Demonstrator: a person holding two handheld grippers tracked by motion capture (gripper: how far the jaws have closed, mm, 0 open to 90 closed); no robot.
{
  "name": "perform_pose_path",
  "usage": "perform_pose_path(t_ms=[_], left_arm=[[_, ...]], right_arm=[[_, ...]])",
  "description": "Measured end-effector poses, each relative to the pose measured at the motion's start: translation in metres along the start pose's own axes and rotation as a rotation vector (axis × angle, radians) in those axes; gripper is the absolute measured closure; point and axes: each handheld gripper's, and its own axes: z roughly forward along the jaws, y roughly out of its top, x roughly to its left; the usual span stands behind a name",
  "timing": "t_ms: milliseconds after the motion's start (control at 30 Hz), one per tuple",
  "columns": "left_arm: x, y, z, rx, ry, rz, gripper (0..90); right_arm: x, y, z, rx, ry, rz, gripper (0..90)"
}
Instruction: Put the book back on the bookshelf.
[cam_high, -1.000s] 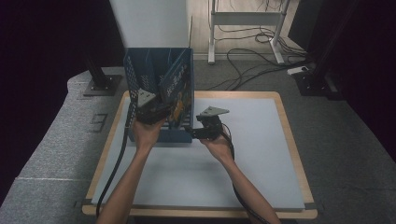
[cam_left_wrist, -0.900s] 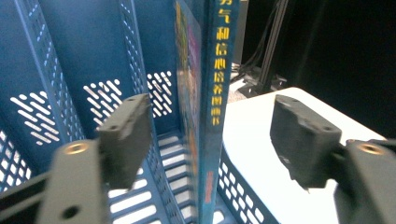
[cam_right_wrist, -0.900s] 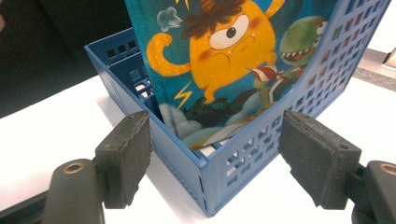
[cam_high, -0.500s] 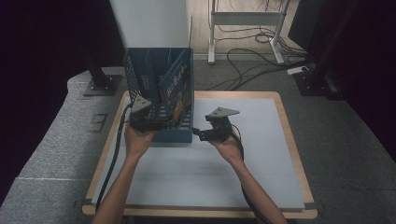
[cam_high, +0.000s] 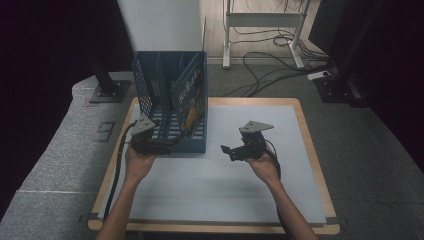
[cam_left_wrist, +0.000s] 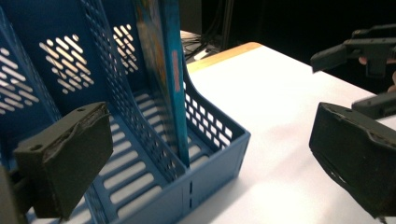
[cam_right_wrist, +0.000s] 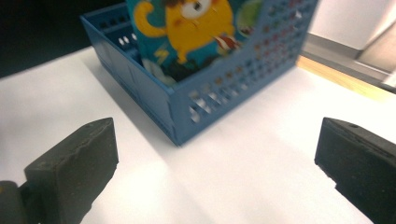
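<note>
Two grippers, both with fingers released and empty, jaws having just opened. Book (cam_high: 189, 102) stands upright in the right compartment of the blue file rack (cam_high: 150, 85) near the surface's far-left corner. Left gripper (cam_high: 165, 146) sits at the rack's near edge, closer than right gripper (cam_high: 226, 151), which is well apart.

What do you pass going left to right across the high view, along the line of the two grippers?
Left gripper at the file rack's front → blue file rack holding a picture book → bare white table top → right gripper.
</note>
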Motion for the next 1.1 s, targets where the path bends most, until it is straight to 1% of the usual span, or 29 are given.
perform_pose_path(t_ms=[33,133,233,333,467,500,633,700,767,833,933,1100], left_arm=[[0.0,-0.002,-0.002,0.0,-0.007,0.002,0.0],[0.0,-0.01,-0.009,0.008,-0.021,0.002,1.3],[-0.001,-0.017,-0.013,0.022,-0.037,0.004,0.4],[-0.003,-0.026,-0.017,0.034,-0.057,0.007,0.0],[-0.005,-0.037,-0.02,0.056,-0.067,0.019,0.0],[-0.006,-0.04,-0.021,0.065,-0.068,0.02,0.0],[-0.006,-0.05,-0.024,0.081,-0.071,0.018,0.0],[-0.007,-0.056,-0.025,0.088,-0.07,0.016,0.0],[-0.007,-0.063,-0.026,0.108,-0.065,0.02,0.0],[-0.008,-0.07,-0.026,0.127,-0.055,0.025,0.0],[-0.008,-0.083,-0.025,0.156,-0.054,0.02,0.0],[-0.01,-0.108,-0.019,0.217,-0.045,0.015,0.0]], right_arm=[[-0.001,-0.002,-0.003,0.005,-0.006,-0.002,0.0],[-0.007,-0.013,-0.017,0.015,-0.048,0.001,0.0],[-0.014,-0.022,-0.031,0.012,-0.077,0.016,0.0],[-0.021,-0.034,-0.048,0.004,-0.112,0.03,0.0],[-0.028,-0.048,-0.068,-0.003,-0.154,0.053,0.0],[-0.03,-0.05,-0.072,0.001,-0.158,0.054,0.0],[-0.036,-0.066,-0.091,0.006,-0.2,0.066,0.0],[-0.038,-0.073,-0.099,0.013,-0.209,0.076,0.0],[-0.04,-0.08,-0.104,0.026,-0.217,0.084,0.0],[-0.041,-0.09,-0.11,0.041,-0.235,0.087,0.0],[-0.042,-0.104,-0.114,0.067,-0.247,0.098,0.0],[-0.042,-0.132,-0.111,0.151,-0.247,0.106,0.0]])
